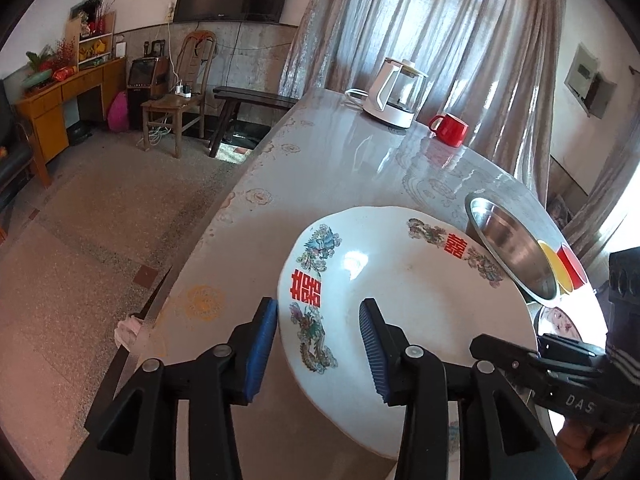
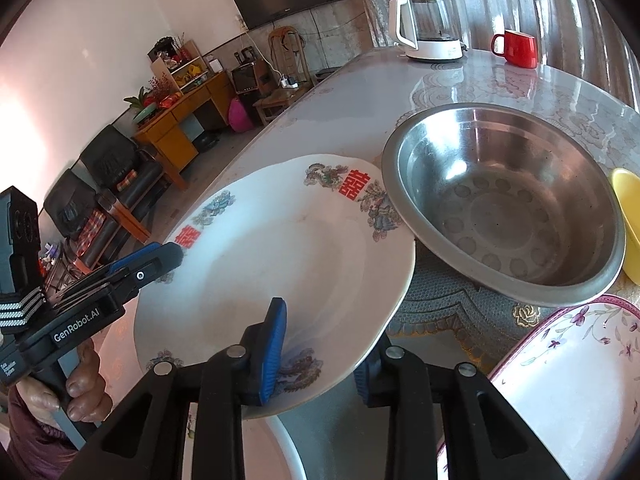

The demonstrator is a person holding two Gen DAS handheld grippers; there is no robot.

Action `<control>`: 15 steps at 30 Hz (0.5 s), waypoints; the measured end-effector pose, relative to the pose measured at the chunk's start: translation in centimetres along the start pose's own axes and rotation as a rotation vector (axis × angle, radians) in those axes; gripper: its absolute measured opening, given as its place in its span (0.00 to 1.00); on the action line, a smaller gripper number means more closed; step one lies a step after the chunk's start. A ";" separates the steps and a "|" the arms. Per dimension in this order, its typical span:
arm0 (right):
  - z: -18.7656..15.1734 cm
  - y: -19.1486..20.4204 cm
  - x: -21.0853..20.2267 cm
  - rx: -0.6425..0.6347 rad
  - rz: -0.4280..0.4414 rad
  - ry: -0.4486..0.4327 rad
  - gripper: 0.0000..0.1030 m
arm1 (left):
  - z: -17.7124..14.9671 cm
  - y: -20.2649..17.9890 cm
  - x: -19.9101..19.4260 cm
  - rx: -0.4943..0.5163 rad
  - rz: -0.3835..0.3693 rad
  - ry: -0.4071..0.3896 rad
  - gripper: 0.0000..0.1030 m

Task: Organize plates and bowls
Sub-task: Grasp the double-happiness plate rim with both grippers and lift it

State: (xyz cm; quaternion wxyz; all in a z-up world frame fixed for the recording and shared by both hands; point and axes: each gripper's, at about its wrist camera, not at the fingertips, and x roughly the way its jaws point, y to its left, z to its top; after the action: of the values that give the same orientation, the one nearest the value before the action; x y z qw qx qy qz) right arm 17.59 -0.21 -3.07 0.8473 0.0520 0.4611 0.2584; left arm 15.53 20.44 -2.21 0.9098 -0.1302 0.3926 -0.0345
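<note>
White plate (image 2: 276,256) w/ red double-happiness marks & phoenix prints, tilted above the table (image 1: 320,152). Left gripper (image 1: 318,344) spread, pads astride its rim, not pressing. Right gripper (image 2: 320,354) pinches the near rim. Steel bowl (image 2: 504,204) just beside, then yellow bowl (image 2: 628,216); floral plate (image 2: 560,384) below right.

White plate (image 2: 256,264) with red double-happiness characters and phoenix motifs; silver steel bowl (image 2: 508,204); yellow bowl (image 2: 628,216); red mug (image 2: 518,49); floral purple-rimmed plate (image 2: 568,380).
</note>
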 end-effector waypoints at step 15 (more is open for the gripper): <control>-0.5 0.0 -0.5 -0.015 -0.012 -0.025 0.28 | -0.4 -1.0 0.2 0.080 0.040 -0.027 0.37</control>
State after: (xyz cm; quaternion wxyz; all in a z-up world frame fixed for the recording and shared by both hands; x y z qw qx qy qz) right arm 16.99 -0.48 -3.00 0.8550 0.0463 0.4487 0.2559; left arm 15.44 19.33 -2.38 0.9200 -0.0866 0.3810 -0.0302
